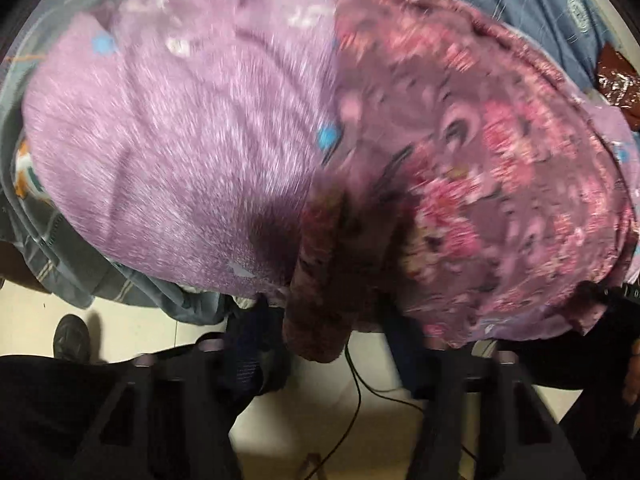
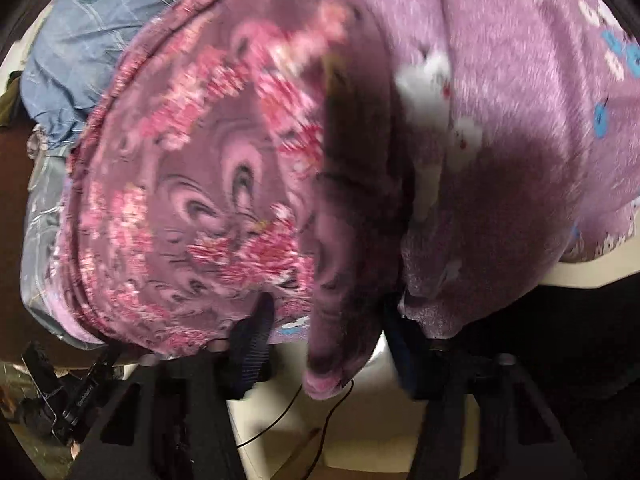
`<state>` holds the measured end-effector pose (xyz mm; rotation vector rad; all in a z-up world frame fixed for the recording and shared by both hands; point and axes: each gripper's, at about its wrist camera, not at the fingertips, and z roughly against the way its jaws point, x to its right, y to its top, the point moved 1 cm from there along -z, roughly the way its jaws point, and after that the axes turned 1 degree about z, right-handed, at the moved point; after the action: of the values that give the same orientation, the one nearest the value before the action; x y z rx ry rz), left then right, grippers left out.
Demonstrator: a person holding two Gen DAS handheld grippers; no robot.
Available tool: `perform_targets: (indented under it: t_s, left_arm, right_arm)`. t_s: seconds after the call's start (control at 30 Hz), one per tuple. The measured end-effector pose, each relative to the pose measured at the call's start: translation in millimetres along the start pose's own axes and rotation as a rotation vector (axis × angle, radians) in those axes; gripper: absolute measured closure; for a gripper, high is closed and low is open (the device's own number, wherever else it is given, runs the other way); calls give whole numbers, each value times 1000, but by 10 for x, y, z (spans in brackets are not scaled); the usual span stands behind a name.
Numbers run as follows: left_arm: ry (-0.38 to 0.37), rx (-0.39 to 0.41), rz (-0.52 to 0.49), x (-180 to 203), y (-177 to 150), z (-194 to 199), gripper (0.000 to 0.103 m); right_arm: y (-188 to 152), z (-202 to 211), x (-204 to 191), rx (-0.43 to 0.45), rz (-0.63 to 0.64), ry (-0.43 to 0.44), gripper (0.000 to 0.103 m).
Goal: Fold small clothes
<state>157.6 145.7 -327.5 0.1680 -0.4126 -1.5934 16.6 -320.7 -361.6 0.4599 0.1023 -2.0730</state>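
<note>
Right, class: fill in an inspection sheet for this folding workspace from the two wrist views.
Surface: blue-grey checked bedsheet, rumpled, mostly covered.
Job's things: purple fleece garment with a pink floral lining turned out; one floral sleeve hangs over the edge.
Clutter: dark red shiny wrapper on the sheet.
Grippers: left gripper and right gripper both open, fingers below the garment's edge, blurred.
Cables: thin black cable on the pale floor.
Surroundings: pale floor, black shoe.
</note>
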Motion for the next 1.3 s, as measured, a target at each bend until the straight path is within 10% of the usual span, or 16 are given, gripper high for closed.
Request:
perform_targets:
  t_s: [0.07,0.4,0.73,1.3]
  left_arm:
    - [-41,-42,40,-108,-15,-63,95]
    - [-366,95,-133,-184,-37,902,100]
    - [-716,299,-99,-722,469,2052,100]
    - [-625,427,197,-786,2015,1391,100]
  right_arm:
    - [-21,-4,6,-4,22,-26,94]
    - [-207,861,-209,-41,225,186,100]
    - [221,1988,-313,296,221,709,100]
    - [2232,1443,-313,466,-34,674,100]
